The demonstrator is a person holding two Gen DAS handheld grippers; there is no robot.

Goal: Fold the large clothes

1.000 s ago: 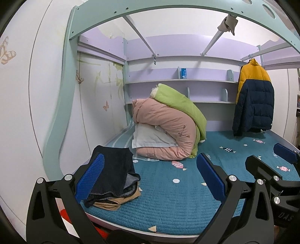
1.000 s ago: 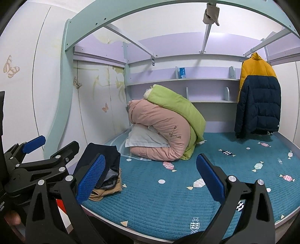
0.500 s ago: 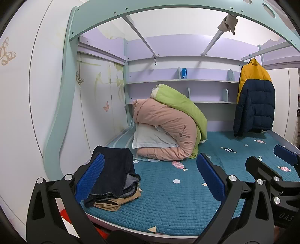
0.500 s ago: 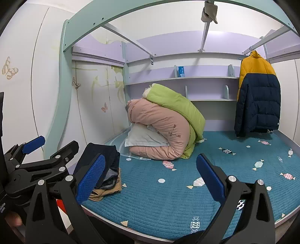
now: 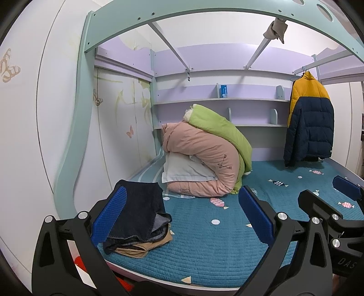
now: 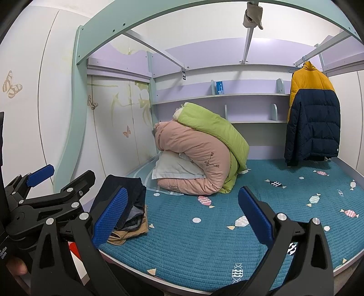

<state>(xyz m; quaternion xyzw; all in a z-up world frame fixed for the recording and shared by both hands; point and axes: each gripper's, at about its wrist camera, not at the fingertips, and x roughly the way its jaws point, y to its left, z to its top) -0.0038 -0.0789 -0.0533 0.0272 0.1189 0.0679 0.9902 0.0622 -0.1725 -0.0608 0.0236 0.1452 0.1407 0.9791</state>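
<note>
A stack of folded clothes, dark denim over a tan piece, lies on the near left corner of the bed. A yellow and navy puffer jacket hangs from a rail at the far right. My left gripper is open in front of the bed's near edge, empty, its left pad beside the stack. My right gripper is also open and empty. In the right wrist view the left gripper shows at the left edge.
A teal quilted bed cover with candy prints spreads across the mattress. Rolled pink and green duvets with a white pillow sit at the back left. Lilac shelves line the rear wall. A mint bunk frame arches overhead.
Both views have shifted only slightly; the right wrist camera has tilted up a little. The grippers stay open and the clothes have not moved.
</note>
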